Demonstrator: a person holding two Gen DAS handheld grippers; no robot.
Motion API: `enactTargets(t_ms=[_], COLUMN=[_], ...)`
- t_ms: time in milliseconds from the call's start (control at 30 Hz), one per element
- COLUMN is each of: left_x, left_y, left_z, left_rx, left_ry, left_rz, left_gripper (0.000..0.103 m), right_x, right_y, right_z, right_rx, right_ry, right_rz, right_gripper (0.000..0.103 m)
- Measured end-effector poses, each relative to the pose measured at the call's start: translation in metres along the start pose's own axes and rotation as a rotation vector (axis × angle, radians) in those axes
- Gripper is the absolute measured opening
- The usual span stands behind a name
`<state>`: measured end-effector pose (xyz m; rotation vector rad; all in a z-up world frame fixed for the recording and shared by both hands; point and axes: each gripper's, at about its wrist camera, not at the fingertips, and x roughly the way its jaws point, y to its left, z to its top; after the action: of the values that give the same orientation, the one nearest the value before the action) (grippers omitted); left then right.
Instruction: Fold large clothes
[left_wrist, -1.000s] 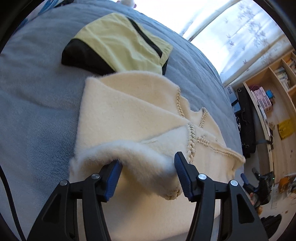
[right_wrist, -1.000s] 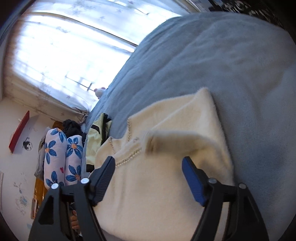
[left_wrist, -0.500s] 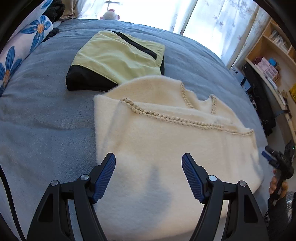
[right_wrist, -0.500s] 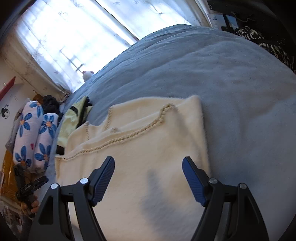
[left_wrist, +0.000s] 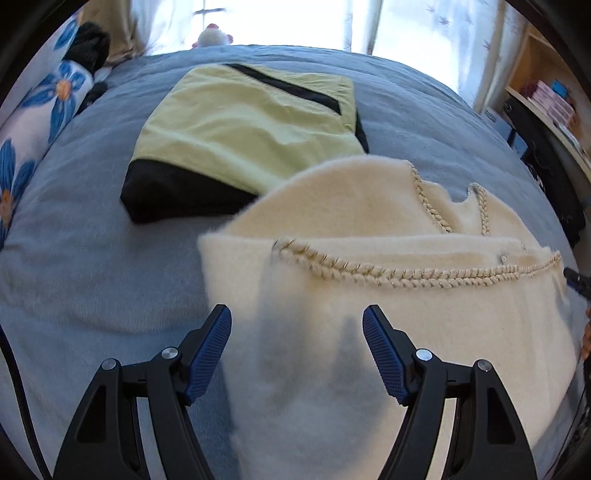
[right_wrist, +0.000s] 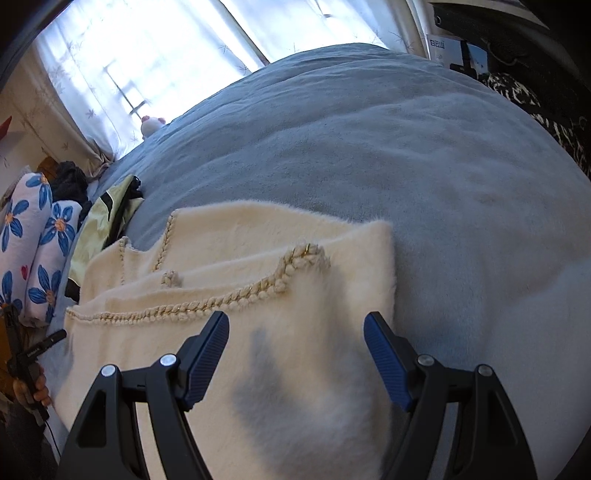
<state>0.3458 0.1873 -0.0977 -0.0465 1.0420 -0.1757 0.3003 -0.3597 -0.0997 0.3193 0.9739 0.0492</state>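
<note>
The cream fuzzy cardigan (left_wrist: 369, 295) lies folded on the grey-blue bed (left_wrist: 92, 258), just near of a folded yellow-green jacket (left_wrist: 243, 122). The left gripper (left_wrist: 297, 321), jaws just opened wide, and the right gripper (right_wrist: 295, 325), also wide, hover above it, holding nothing.

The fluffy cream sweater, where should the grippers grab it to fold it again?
Probably at the sweater's two near corners, one gripper each, coming down from the near side. It lies flat on the bed, its braided trim running across, so lifting the near edge would likely fold it neatly away.
</note>
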Motion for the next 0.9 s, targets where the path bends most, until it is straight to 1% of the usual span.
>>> enactTargets(t_ms=[133,167,233,300,333,367,400,433,467,533,567,600,667,733,800,900], left_x=[0.014,0.018,0.024,0.025,0.026,0.025,0.024,0.024,0.023,0.02,0.017,0.015,0.006,-0.006,-0.022,-0.048], left_y=[-0.014,-0.017,-0.024,-0.028,-0.029,-0.029,-0.029,-0.028,-0.027,-0.026,-0.028,-0.032,-0.044,-0.053,-0.054,-0.05], left_z=[0.008,0.009,0.009,0.008,0.007,0.006,0.005,0.004,0.003,0.001,0.0,-0.001,-0.003,-0.004,-0.003,0.005], left_rx=[0.096,0.12,0.152,0.17,0.176,0.181,0.183,0.183,0.182,0.171,0.177,0.189,0.223,0.244,0.229,0.164], left_ry=[0.025,0.032,0.044,0.032,0.027,0.017,0.005,-0.004,-0.012,-0.031,-0.047,-0.06,-0.097,-0.136,-0.166,-0.213], left_rz=[0.023,0.027,0.022,0.028,0.022,0.028,0.045,0.061,0.083,0.097,0.125,0.153,0.217,0.259,0.275,0.277], left_gripper=[0.07,0.064,0.056,0.05,0.042,0.031,0.024,0.012,0.009,0.008,0.007,0.007,0.007,0.006,0.006,0.006], right_x=[0.007,0.009,0.012,0.015,0.017,0.02,0.023,0.026,0.029,0.028,0.027,0.024,0.012,-0.004,-0.023,-0.053], right_y=[0.004,0.005,0.009,0.015,0.018,0.02,0.021,0.023,0.025,0.026,0.026,0.024,0.025,0.03,0.036,0.044], right_z=[0.005,0.006,0.006,0.004,0.003,0.002,0.001,0.0,-0.001,-0.002,-0.002,-0.003,-0.004,-0.005,-0.004,0.003], right_rx=[-0.058,-0.075,-0.108,-0.151,-0.167,-0.179,-0.187,-0.198,-0.207,-0.211,-0.208,-0.202,-0.198,-0.212,-0.219,-0.218], right_ry=[0.02,0.026,0.033,0.04,0.046,0.057,0.069,0.073,0.072,0.062,0.052,0.044,0.0,-0.047,-0.102,-0.193], right_rz=[-0.008,-0.008,-0.019,-0.028,-0.034,-0.043,-0.048,-0.071,-0.1,-0.123,-0.149,-0.157,-0.161,-0.175,-0.18,-0.179], right_gripper=[0.076,0.076,0.076,0.074,0.067,0.062,0.052,0.046,0.043,0.024,0.018,0.01,0.009,0.008,0.008,0.008])
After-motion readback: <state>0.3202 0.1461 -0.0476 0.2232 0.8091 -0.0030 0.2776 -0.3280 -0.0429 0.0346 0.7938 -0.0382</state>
